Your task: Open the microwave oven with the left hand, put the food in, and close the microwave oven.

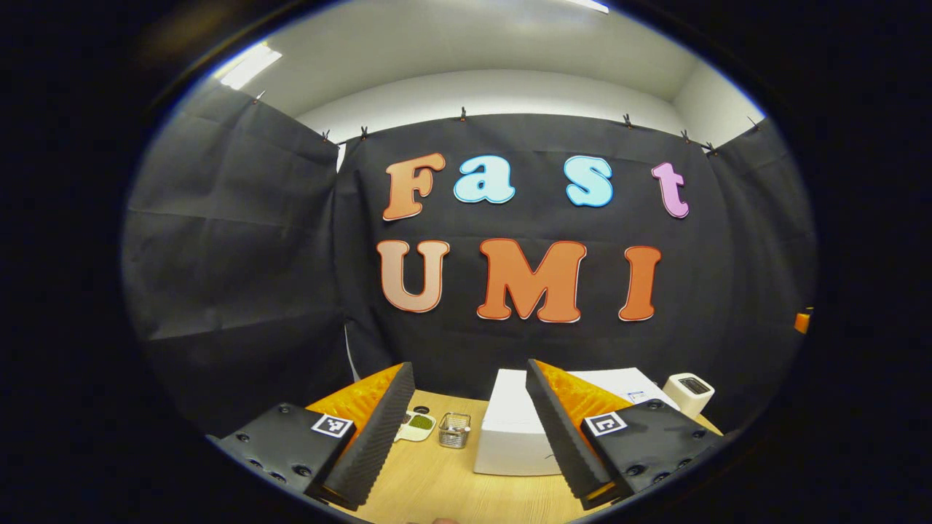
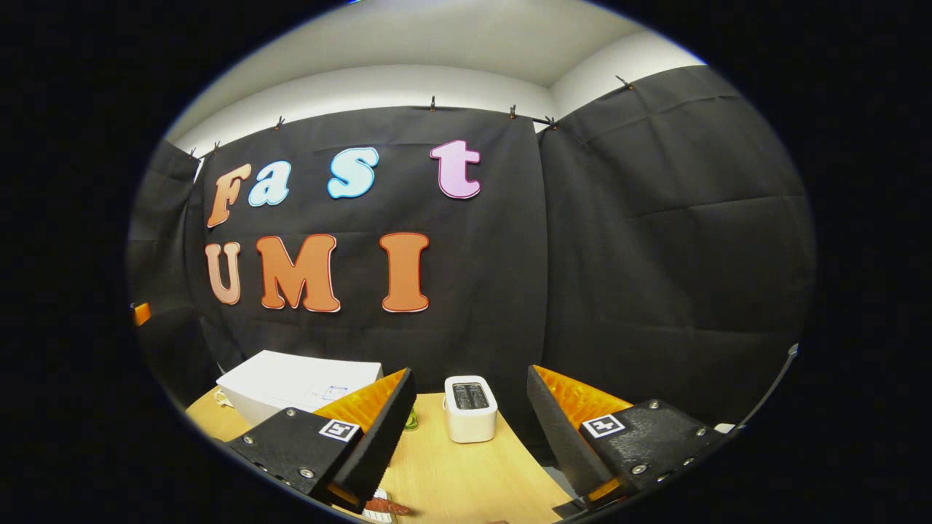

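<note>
The left claw (image 1: 470, 429) gapes wide, holding nothing, ribbed black foam pads (image 1: 371, 437) on orange fingers; bare wooden desk (image 1: 437, 487) lies between them; at 1 o'clock the white boxy microwave (image 1: 510, 429) stands shut, a small wire basket (image 1: 454, 429) and food dish (image 1: 416, 424) at 11. The right claw (image 2: 470, 429) is equally spread and empty, a white toaster (image 2: 470, 409) at 12, microwave at 10.

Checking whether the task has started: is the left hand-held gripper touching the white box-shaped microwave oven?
Apart. The left gripper view shows the left hand-held gripper open, held above the table, with the white box-shaped microwave oven farther back.
</note>
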A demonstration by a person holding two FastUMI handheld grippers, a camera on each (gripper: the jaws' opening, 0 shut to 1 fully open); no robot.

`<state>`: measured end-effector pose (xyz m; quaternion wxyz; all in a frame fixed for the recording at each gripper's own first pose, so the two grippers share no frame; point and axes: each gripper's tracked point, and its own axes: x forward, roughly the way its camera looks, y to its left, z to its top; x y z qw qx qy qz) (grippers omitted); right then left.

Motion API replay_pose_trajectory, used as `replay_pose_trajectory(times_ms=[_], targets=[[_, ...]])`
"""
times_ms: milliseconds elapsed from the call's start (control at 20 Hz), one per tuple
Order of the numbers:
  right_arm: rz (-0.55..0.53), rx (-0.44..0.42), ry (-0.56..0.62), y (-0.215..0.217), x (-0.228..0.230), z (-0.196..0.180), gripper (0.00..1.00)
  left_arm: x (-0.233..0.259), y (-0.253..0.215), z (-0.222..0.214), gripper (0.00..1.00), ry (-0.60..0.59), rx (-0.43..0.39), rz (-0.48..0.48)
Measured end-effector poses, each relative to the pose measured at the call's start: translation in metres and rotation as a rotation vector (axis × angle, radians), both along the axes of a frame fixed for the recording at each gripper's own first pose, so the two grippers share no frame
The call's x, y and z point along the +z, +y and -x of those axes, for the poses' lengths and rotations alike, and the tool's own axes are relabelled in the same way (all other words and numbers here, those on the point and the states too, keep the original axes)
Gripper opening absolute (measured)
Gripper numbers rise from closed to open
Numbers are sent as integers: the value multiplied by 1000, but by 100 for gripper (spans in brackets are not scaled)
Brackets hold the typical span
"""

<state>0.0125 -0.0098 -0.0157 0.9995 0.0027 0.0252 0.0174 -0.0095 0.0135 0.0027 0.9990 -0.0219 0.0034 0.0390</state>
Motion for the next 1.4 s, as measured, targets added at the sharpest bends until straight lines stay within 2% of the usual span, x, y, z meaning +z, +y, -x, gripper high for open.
replay_pose_trajectory(times_ms=[50, 100, 150, 200, 250, 300, 600, 650, 700, 900, 1100, 1400], targets=[[-5, 8, 0, 2, 0, -2, 100, 4, -1, 0, 97, -4, 0, -2], [-10, 15, -1, 3, 0, -4, 100, 4, -2, 1, 96, -8, 1, -5], [-15, 20, -3, 4, 1, -4, 96, 6, -4, 1, 96, -12, -5, -7], [-17, 25, -7, 6, 2, -6, 96, 7, -5, 1, 96, -15, -6, -9], [-14, 28, -8, 7, 0, -6, 100, 7, -7, 1, 97, -12, -11, -8], [-10, 32, -6, 8, -1, -7, 95, 4, -10, 1, 97, -7, -15, -6], [-19, 36, 4, 10, -5, -12, 96, -6, -23, -7, 99, -10, -21, 7], [-25, 39, 6, 12, -6, -13, 100, -11, -34, -10, 96, -10, -37, 10], [-27, 43, 6, 14, -6, -13, 96, -17, -44, -14, 100, -9, -54, 12], [-11, 54, 9, 19, -7, -15, 95, -45, -95, -26, 96, -11, -134, 12], [-12, 64, 18, 19, -10, -13, 96, -76, -159, -34, 99, 1, -251, 37], [-11, 42, 34, 5, -11, -11, 95, -136, -251, -40, 97, 18, -386, -16]])
